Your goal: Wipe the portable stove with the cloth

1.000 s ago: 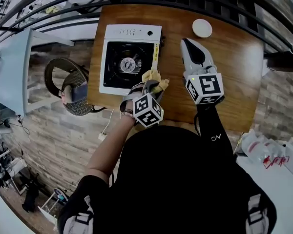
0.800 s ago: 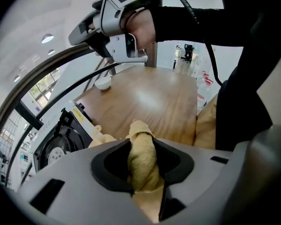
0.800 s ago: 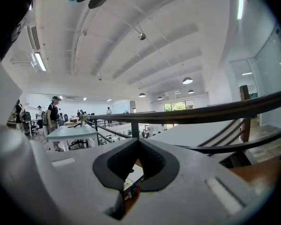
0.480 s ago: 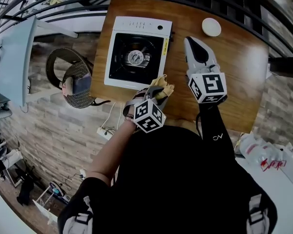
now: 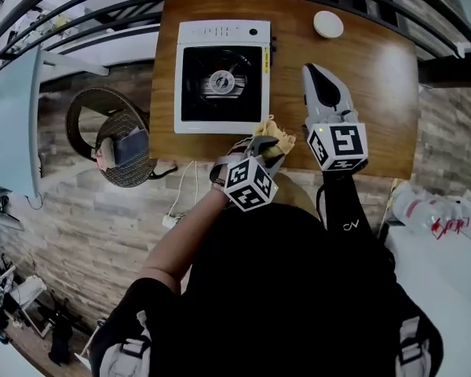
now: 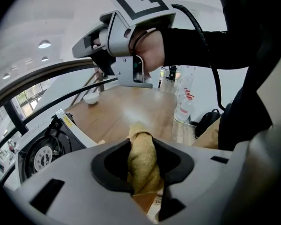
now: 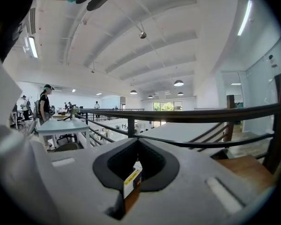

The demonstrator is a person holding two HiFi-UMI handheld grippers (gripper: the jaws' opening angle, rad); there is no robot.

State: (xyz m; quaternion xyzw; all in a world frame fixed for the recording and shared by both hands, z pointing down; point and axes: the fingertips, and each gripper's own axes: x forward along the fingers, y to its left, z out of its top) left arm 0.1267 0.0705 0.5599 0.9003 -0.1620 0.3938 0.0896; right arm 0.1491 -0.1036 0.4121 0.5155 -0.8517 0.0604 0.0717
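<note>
Your left gripper [image 5: 263,149] is clamped on the yellow cloth [image 6: 141,161]. Your bare forearm angles in from the lower left, wrist near your chest. The cloth's long axis runs along the jaws, its free end poking forward beside the stove's [image 5: 222,75] near right corner, over the table [image 5: 361,77]. The stove's long side runs away from you. Your right gripper [image 5: 314,73], jaws together and empty, reaches straight ahead just right of the stove.
</note>
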